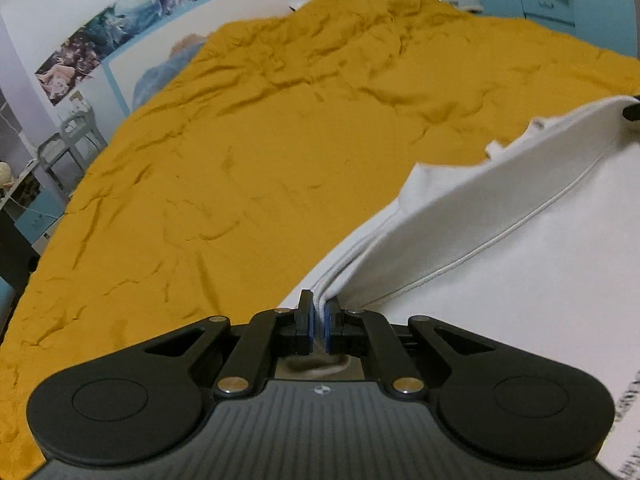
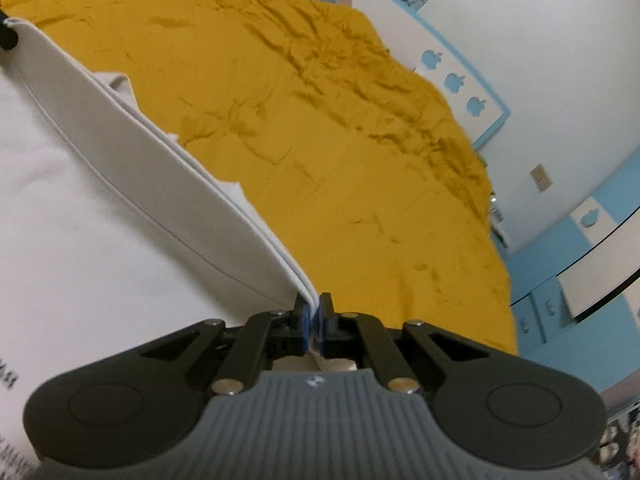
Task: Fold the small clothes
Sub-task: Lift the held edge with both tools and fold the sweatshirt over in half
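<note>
Left tool [image 1: 319, 312] and right tool [image 2: 313, 314] each pinch the hem of the white garment [image 1: 500, 248], stretched taut between them (soft, light, floppy, so corners are the sensible hold) above the yellow bedspread [image 1: 240, 160].

White garment [image 1: 520, 264]: cut off at right and lower frame edges; printed lettering [image 1: 628, 404] at lower right blurred, unreadable; wall posters [image 1: 120, 24] upper left indistinct
</note>
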The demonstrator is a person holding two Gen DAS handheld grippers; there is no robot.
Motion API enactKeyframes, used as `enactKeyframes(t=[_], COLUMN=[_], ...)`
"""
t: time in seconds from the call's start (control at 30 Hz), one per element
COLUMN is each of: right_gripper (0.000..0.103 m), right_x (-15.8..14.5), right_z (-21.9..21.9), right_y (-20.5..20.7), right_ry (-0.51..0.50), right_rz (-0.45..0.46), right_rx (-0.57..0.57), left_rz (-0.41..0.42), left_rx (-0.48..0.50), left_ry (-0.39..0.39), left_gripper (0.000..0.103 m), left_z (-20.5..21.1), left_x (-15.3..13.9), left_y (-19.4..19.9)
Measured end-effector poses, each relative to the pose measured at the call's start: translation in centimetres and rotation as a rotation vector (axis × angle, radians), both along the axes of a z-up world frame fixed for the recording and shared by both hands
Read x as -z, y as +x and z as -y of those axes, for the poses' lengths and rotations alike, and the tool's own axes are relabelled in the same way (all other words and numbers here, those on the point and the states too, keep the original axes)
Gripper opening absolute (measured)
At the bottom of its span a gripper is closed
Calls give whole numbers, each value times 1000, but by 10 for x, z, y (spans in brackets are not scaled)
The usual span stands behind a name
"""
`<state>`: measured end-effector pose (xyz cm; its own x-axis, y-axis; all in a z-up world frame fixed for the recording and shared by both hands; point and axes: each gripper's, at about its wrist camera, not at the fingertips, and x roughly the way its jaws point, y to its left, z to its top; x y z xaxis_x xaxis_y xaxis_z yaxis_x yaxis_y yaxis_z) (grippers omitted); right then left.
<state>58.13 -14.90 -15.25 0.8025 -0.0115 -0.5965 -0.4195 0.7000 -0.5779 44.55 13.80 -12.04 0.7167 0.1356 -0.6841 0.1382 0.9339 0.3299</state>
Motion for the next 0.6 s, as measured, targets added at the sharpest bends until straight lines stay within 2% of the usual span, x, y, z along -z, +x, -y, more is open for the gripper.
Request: enactKeyframes(t=[0.1, 0.17, 0.27, 0.37, 0.5, 0.6], right_gripper=[0, 0, 0, 0, 0, 0], right_x=[14, 12, -6, -25, -27, -17], right_z=[-2, 0, 2, 3, 3, 9], right_y=[16, 15, -6, -21, 2, 26], right_ry=[14, 27, 36, 6, -15, 25], right_rz=[-3, 27, 97, 146, 101, 22], right_rx=[4, 2, -11, -47, -44, -11], left_rz=[6, 36, 96, 99, 63, 22], left_rx=[11, 20, 54, 77, 92, 109], left_ry=[1, 5, 31, 18, -17, -32], left_gripper=[4, 4, 4, 4, 4, 4], left_z=[-3, -3, -3, -6, -8, -10], left_x=[4, -4, -25, -41, -40, -26], left_y=[1, -8, -26, -21, 8, 31])
